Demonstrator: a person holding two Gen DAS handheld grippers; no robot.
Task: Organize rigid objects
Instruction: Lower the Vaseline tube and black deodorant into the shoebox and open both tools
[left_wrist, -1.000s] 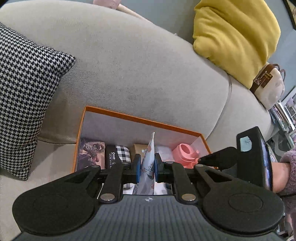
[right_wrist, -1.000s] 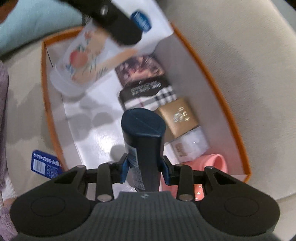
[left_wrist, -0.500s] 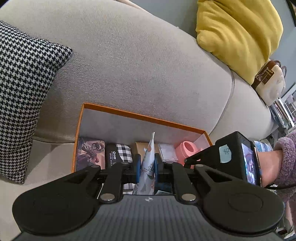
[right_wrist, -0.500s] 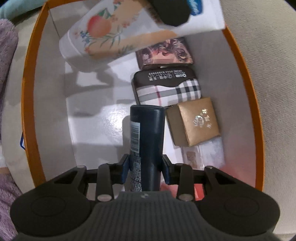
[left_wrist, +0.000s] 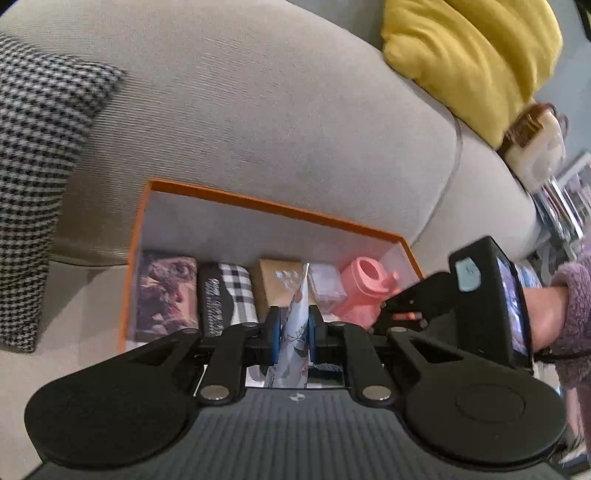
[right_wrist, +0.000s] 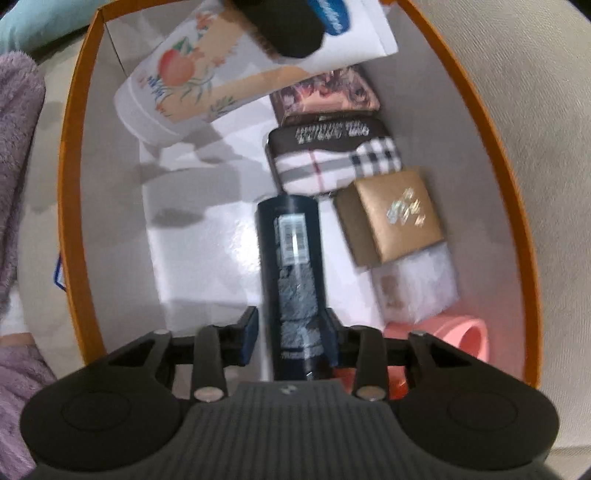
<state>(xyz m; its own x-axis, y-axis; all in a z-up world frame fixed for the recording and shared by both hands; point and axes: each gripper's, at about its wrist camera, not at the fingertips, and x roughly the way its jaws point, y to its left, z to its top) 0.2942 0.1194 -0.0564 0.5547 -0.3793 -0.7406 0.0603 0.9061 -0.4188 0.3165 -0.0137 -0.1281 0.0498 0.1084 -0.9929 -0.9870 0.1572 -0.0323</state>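
Note:
An orange-rimmed box (right_wrist: 70, 206) sits on a grey sofa. My right gripper (right_wrist: 290, 336) is inside it with its fingers spread a little wider than a dark blue bottle (right_wrist: 291, 266), which lies on the box floor. My left gripper (left_wrist: 293, 328) is shut on the flat end of a white peach-print tube (right_wrist: 192, 85), also seen edge-on in the left wrist view (left_wrist: 295, 325), and holds it above the box's far end. Along one wall lie a picture box (right_wrist: 325, 94), a plaid case (right_wrist: 336, 158), a gold box (right_wrist: 391, 216), a clear box (right_wrist: 413, 288) and a pink cup (right_wrist: 461, 334).
A houndstooth cushion (left_wrist: 33, 155) stands left of the box and a yellow cushion (left_wrist: 472, 55) lies at the back right. The sofa backrest (left_wrist: 258, 110) rises right behind the box. A purple fleece sleeve (right_wrist: 14, 147) is beside the box's left rim.
My right gripper lowered the dark blue bottle into the box, tipped it flat onto the floor, and its fingers have opened off it. The left gripper dropped slightly with the tube.

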